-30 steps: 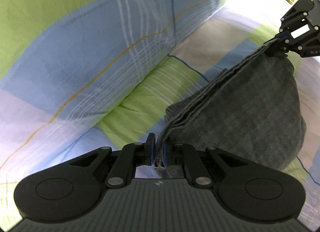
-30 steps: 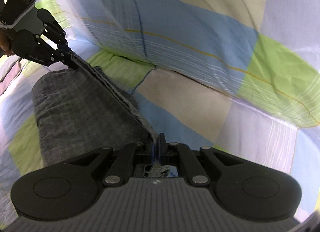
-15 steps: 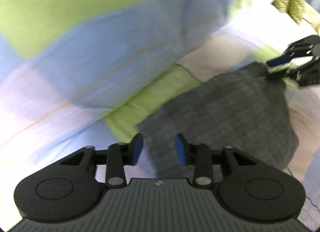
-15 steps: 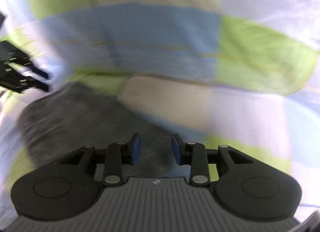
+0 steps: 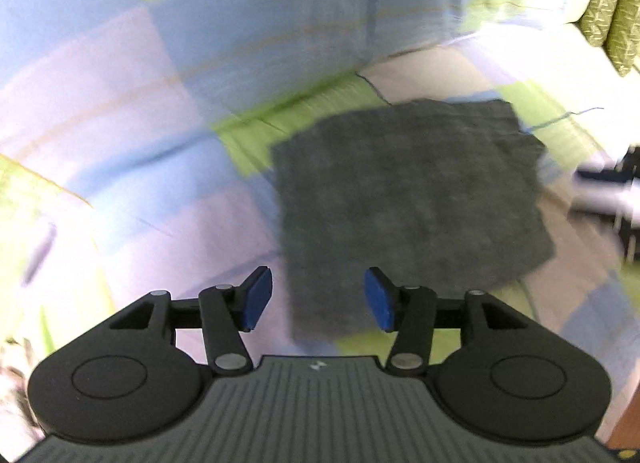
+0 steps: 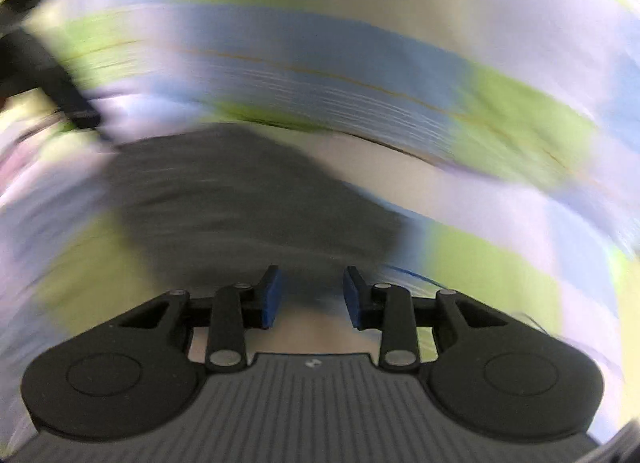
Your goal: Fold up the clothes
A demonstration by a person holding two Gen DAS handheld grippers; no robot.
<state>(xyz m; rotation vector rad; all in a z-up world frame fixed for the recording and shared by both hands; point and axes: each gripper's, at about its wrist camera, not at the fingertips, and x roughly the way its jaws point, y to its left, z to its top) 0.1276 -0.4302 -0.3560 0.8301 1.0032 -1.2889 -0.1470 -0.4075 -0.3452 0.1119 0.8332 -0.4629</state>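
My left gripper [image 5: 318,305] is opening, my right gripper [image 6: 312,297] hangs released, nothing between either, over the folded dark-grey square cloth [image 5: 408,199] — fold laid, next garment needed, I reckon.

A bedroom in a home, by all signs. Soft bedding everywhere: a checked bedsheet [image 5: 132,191] in green, blue, lilac and cream, rising at twelve o'clock over a plump bolster or pillow [image 5: 280,23] in the same print. At one o'clock, green patterned cushions [image 5: 612,11] propped on a pale surface. Folded grey garment [image 5: 408,199] laid flat on the sheet at centre.
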